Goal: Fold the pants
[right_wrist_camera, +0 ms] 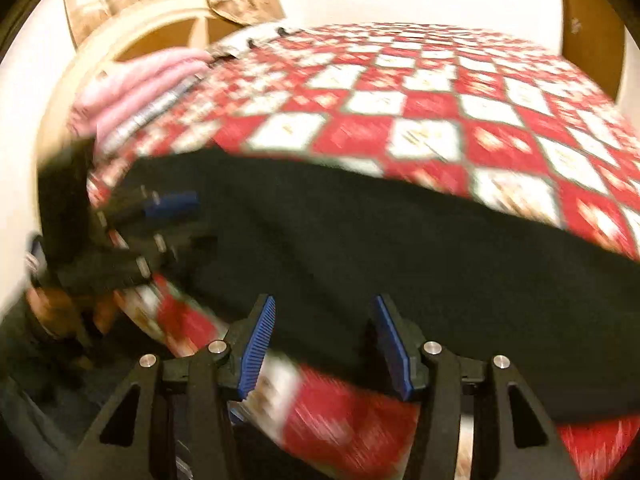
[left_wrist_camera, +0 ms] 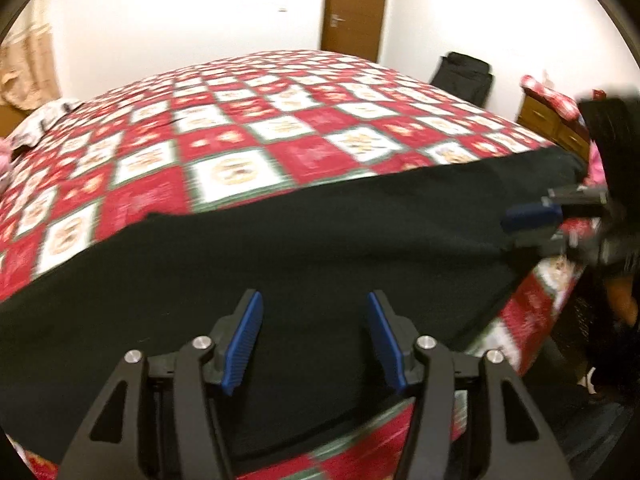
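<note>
Black pants (left_wrist_camera: 280, 248) lie stretched along the near edge of a bed with a red and white chequered quilt (left_wrist_camera: 240, 128). In the left wrist view my left gripper (left_wrist_camera: 316, 336) hovers over the pants, its blue pads wide apart with nothing pinched. My right gripper (left_wrist_camera: 516, 230) reaches in from the right at the far end of the pants. In the right wrist view my right gripper (right_wrist_camera: 324, 344) is open above the near hem of the pants (right_wrist_camera: 380, 248) and the quilt (right_wrist_camera: 440, 112). My left gripper (right_wrist_camera: 188, 222) shows blurred at the left end.
A brown door (left_wrist_camera: 356, 4) and a dark bag (left_wrist_camera: 464, 76) stand beyond the bed, with a wooden dresser (left_wrist_camera: 548, 120) to the right. Folded pink clothes (right_wrist_camera: 132, 96) lie at the bed's far left corner. A person's hand (right_wrist_camera: 52, 308) holds the left gripper.
</note>
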Tool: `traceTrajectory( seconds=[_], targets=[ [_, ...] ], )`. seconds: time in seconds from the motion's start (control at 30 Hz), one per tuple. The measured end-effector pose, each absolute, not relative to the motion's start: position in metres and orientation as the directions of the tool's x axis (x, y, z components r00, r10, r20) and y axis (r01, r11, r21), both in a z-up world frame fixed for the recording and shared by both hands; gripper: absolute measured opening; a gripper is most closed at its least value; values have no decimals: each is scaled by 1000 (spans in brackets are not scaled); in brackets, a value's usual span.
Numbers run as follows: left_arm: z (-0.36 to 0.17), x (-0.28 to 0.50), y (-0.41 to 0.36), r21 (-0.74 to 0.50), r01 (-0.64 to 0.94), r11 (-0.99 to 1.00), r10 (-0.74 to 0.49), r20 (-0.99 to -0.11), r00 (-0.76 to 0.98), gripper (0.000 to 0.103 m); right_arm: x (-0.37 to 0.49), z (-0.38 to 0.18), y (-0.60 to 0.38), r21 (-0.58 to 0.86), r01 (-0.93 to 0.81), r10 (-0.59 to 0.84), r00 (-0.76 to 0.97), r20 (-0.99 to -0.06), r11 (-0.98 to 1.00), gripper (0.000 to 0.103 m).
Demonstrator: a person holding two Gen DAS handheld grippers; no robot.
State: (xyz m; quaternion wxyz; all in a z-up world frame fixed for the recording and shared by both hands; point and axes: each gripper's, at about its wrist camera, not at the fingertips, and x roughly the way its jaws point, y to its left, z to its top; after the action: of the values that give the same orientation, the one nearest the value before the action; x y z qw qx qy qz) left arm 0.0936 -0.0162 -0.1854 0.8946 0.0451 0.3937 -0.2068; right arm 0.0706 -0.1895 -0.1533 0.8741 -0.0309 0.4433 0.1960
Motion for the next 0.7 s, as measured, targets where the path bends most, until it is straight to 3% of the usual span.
traceTrajectory(
  seconds=[0.3, 0.47, 0.57, 0.63, 0.7],
  targets=[
    [-201, 70, 8, -30, 437, 899, -323, -720, 614, 63, 216, -155, -78, 424, -403, 552, 284, -784, 811, 53],
    [-193, 75, 49, -147, 357, 922, -357, -679, 642, 63, 254, -175, -28, 433, -387, 537, 217, -815, 814, 51],
    [-198, 80, 57, -182, 350, 919, -373, -690, 621, 63, 267, -194, -10, 463, -352, 536, 146, -831, 814, 29],
    [-202, 78, 53, -176, 364, 915, -380, -684, 623, 69, 271, -200, -7, 474, -329, 539, 144, -830, 817, 15],
    [-205, 75, 47, -146, 379, 914, -369, -689, 624, 76, 270, -199, -9, 480, -321, 549, 172, -818, 817, 9]
  ],
)
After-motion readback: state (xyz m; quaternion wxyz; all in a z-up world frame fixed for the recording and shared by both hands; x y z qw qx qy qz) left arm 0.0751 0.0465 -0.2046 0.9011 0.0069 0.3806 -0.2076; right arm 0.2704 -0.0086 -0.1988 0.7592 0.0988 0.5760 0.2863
